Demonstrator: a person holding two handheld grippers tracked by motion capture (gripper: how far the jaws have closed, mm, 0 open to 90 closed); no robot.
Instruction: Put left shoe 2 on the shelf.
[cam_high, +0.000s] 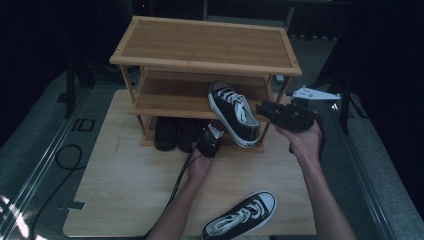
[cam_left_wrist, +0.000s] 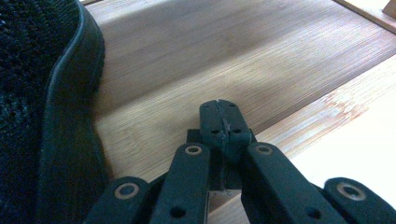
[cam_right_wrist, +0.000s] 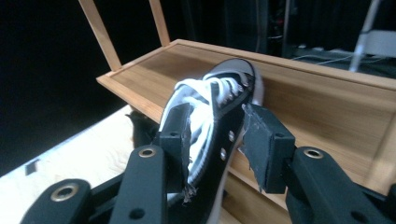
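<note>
Between the right gripper (cam_right_wrist: 212, 140) jaws, which are parted with the right pad clear of the sole, the black sneaker (cam_right_wrist: 210, 112) is seen, its long axis running away from the fingertips, toe resting on the middle shelf (cam_right_wrist: 327, 107) of the wooden rack (cam_high: 205, 42) and heel overhanging. The left gripper (cam_left_wrist: 219, 123) is held fully closed on nothing, low beside dark shoes (cam_high: 175, 134); a 2nd sneaker (cam_high: 242, 215) lies behind both hands, so the right hand is judged nearer for the coming move.

Near me on the table (cam_high: 125, 190) lies a second sneaker (cam_high: 240, 216). Dark shoes (cam_high: 172, 134) stand on my rack's bottom level, far left. A white bracket (cam_high: 315, 93) sits far right.
</note>
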